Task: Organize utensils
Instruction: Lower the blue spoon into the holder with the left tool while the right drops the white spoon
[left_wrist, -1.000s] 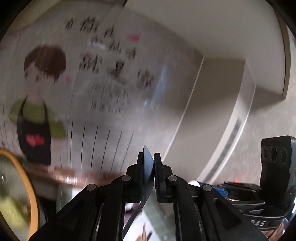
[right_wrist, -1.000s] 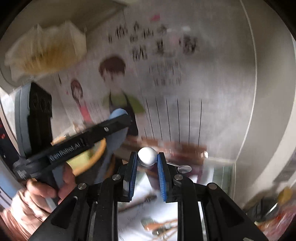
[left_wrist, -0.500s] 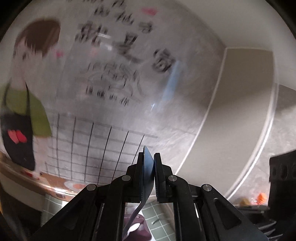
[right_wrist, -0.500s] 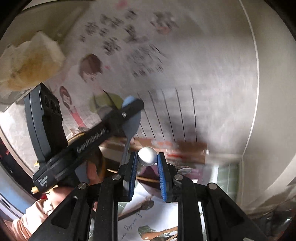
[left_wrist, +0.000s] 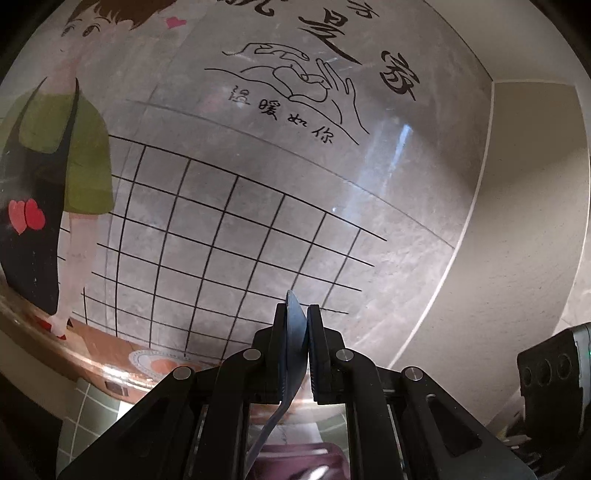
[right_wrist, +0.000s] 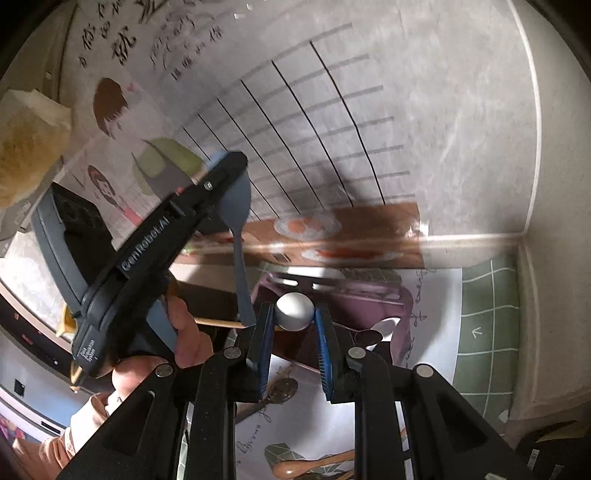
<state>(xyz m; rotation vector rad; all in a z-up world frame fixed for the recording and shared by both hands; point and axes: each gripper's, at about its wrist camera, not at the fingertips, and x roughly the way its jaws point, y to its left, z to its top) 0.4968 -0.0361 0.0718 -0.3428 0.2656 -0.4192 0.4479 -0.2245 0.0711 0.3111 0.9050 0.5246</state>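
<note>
Left gripper (left_wrist: 297, 325) is clamped on the bowl of a blue-grey spoon (left_wrist: 294, 332), handle hanging down. Right gripper (right_wrist: 294, 325) is closed on a rounded silver utensil end (right_wrist: 294, 309). A purple tray (right_wrist: 369, 299) lies below on a printed mat (right_wrist: 436, 332), against the illustrated wall panel (left_wrist: 258, 221). Only the right wrist view shows loose spoons (right_wrist: 376, 332) beside the tray and wooden ones (right_wrist: 310, 463) nearer; the left gripper's body blocks its left side.

A blue-grey spoon (right_wrist: 236, 221) hangs with its bowl up and its thin handle straight down, a rounded white utensil end (right_wrist: 294, 311) sits clamped between two blue pads, and wooden spoons (right_wrist: 314, 463) and a metal spoon (right_wrist: 380, 330) lie flat on the printed mat (right_wrist: 424, 350) below.
</note>
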